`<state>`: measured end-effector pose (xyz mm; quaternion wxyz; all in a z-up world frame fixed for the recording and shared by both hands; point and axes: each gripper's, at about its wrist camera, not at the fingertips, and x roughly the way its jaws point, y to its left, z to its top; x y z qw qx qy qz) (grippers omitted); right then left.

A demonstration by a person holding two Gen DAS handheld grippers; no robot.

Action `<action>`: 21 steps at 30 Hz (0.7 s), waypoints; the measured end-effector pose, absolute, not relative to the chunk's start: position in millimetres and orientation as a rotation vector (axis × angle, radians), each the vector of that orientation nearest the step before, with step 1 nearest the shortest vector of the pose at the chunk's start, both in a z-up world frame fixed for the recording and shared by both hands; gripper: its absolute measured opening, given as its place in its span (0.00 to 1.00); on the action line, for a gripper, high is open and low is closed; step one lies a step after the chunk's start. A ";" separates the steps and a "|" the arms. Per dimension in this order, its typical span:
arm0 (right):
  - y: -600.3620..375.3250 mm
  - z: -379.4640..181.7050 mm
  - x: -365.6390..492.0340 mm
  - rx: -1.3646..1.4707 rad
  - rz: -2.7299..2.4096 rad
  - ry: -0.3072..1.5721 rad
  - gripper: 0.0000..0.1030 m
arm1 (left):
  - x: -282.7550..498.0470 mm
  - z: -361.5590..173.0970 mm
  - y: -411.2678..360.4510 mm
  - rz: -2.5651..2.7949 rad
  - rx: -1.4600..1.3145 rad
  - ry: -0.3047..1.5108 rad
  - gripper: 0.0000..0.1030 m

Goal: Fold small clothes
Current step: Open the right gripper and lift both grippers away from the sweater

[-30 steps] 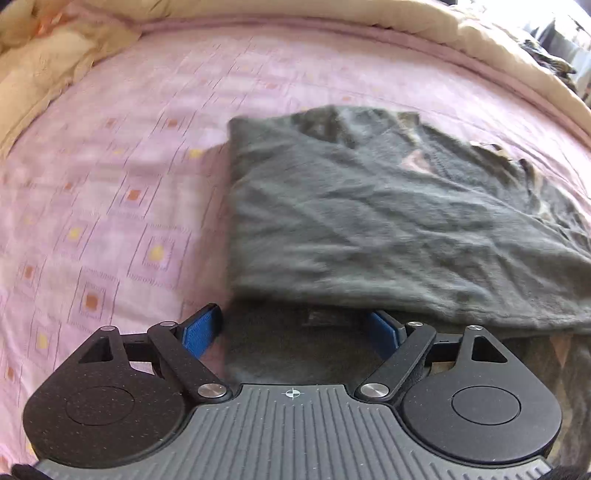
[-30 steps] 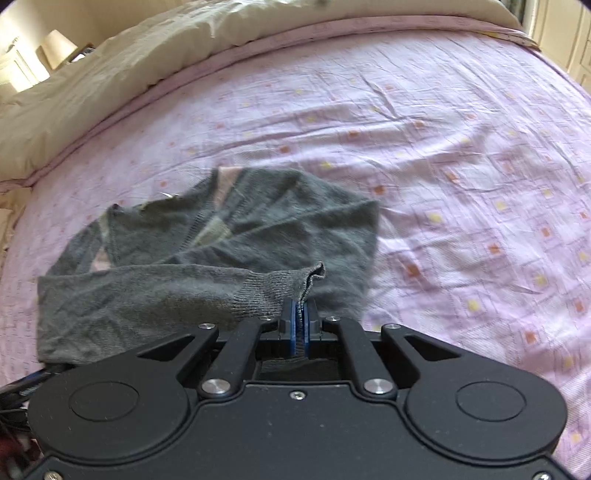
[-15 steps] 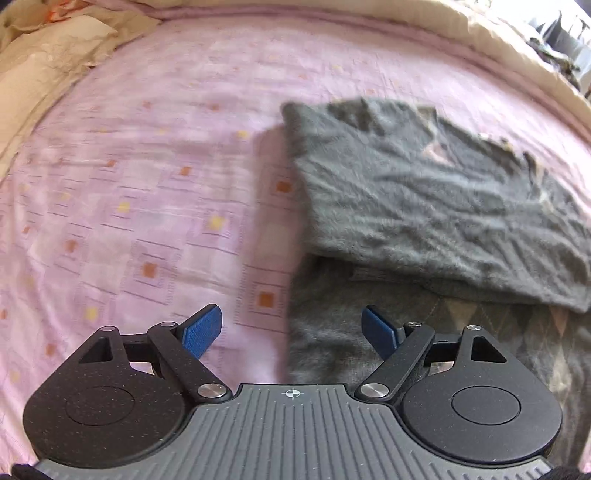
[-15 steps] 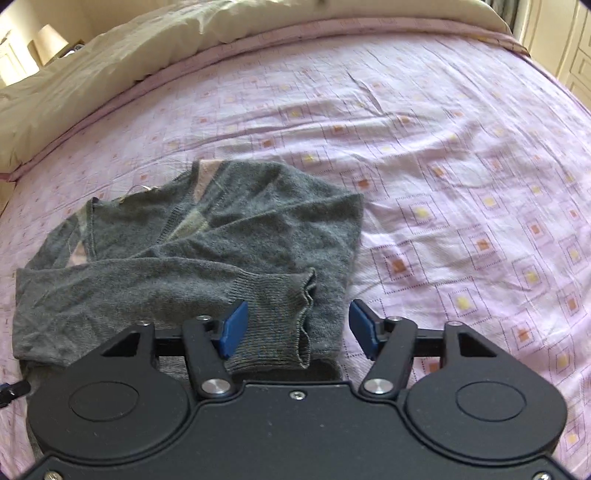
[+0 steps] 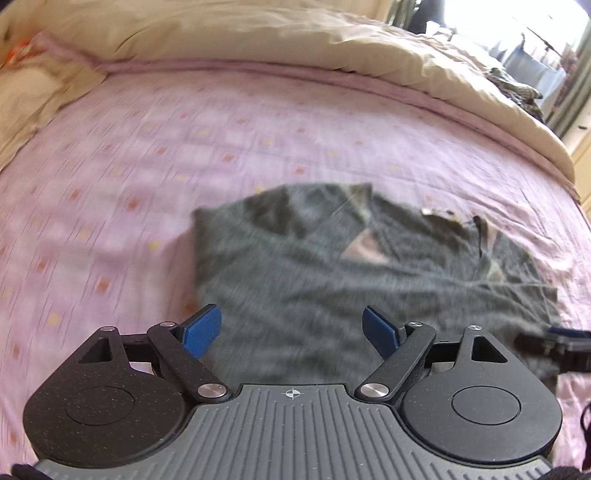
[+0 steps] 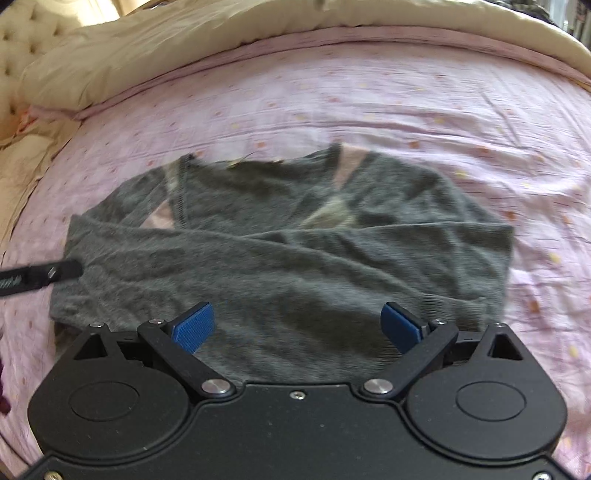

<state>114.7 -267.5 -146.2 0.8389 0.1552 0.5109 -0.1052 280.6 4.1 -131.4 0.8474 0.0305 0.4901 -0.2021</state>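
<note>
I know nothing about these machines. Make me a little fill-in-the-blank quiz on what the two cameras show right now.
1. The grey sweater lies on a bedsheet whose main colour is ____.
2. The left tongs and the right tongs both stand ____, gripping nothing.
3. The pads at the tips of the tongs are coloured ____.
4. Along the far side of the sheet lies a ____-coloured quilt.

Missing words: pink; open; blue; cream

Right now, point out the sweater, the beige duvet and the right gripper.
sweater [image 6: 295, 258], right wrist view, folded sleeve across the body.
beige duvet [image 5: 258, 40], left wrist view, its top surface.
right gripper [image 6: 297, 326], right wrist view, between the open fingertips.
</note>
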 end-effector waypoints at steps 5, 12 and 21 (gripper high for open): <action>-267.9 -162.9 115.5 0.321 -0.199 1.131 0.95 | 306.7 -153.4 -3.9 -0.437 0.114 1.065 0.81; -298.4 -179.1 94.4 0.420 -0.308 1.135 0.96 | 339.3 -176.8 28.7 -0.357 0.120 1.133 0.90; -290.9 -174.8 97.5 0.394 -0.283 1.150 1.00 | 318.1 -163.0 40.9 -0.388 0.124 1.147 0.91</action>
